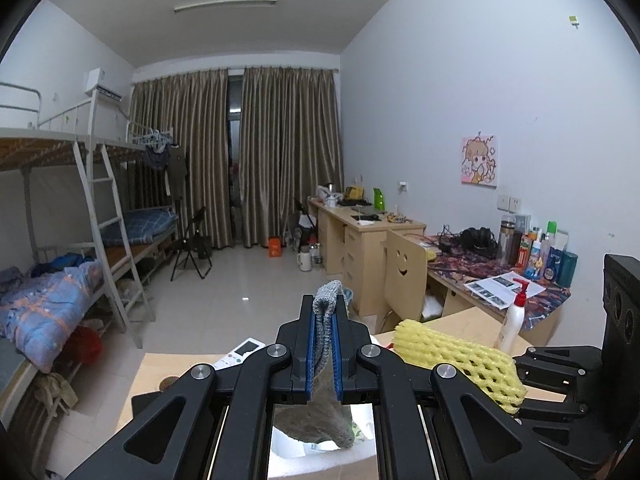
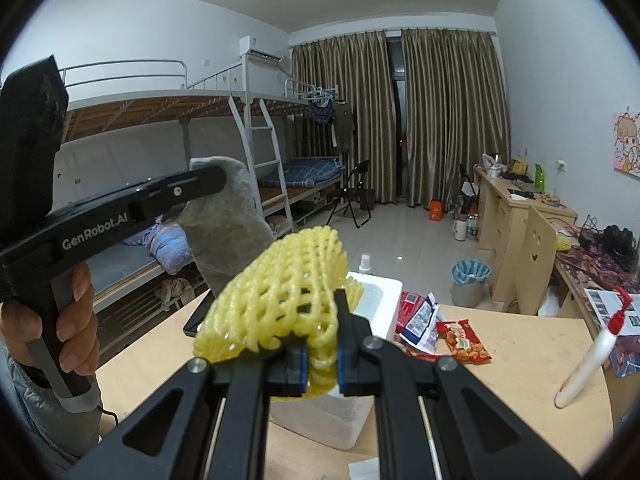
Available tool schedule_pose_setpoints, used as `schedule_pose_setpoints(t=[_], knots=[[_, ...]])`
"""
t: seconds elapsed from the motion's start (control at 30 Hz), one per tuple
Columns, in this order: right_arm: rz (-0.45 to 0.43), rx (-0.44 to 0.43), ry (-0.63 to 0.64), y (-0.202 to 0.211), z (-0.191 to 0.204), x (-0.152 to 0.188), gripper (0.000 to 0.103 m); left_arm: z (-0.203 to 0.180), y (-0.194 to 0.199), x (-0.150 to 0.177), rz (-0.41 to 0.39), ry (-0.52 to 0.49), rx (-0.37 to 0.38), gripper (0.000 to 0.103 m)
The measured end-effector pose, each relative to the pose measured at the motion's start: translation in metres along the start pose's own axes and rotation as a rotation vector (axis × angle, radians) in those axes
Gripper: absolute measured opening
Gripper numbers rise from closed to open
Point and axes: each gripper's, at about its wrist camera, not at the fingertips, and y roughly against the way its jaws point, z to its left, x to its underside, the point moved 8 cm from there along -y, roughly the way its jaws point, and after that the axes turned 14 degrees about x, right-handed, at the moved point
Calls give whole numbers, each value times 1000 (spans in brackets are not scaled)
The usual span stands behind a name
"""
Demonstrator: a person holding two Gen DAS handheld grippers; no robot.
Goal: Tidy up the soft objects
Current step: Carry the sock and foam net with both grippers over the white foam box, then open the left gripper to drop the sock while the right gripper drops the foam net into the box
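Left hand-held gripper (image 1: 323, 344) is clamped on a grey sock (image 1: 326, 308), held up in the air at about 10 o'clock of the right hand-held gripper (image 2: 322, 354), which pinches a yellow foam net (image 2: 280, 292). I'd lower both slowly over the white foam box (image 2: 376, 292) before letting go, since they're floppy. Tabletop (image 2: 500, 392) has snack packs (image 2: 462, 338) and a lotion bottle (image 2: 592, 356); bunk beds (image 2: 200, 120) at 9 o'clock.
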Motion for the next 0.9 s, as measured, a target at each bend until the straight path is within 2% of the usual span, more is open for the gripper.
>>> schedule_pose_setpoints(t=[0.43,0.77,0.83,0.87,0.9], knots=[[25,1,0,-16,-5,3,13,13,-56,26,113,20,50,7],[48,15,-7,-24,-11,7,13,13,-82,53,191,19,69,8],[53,17,-9,-25,-12,8,13,14,-86,59,210,18,63,12],[55,19,-9,-26,-13,9,13,15,-90,62,219,10,59,19],[56,20,-10,-26,-14,10,13,15,-92,64,230,2,56,37]])
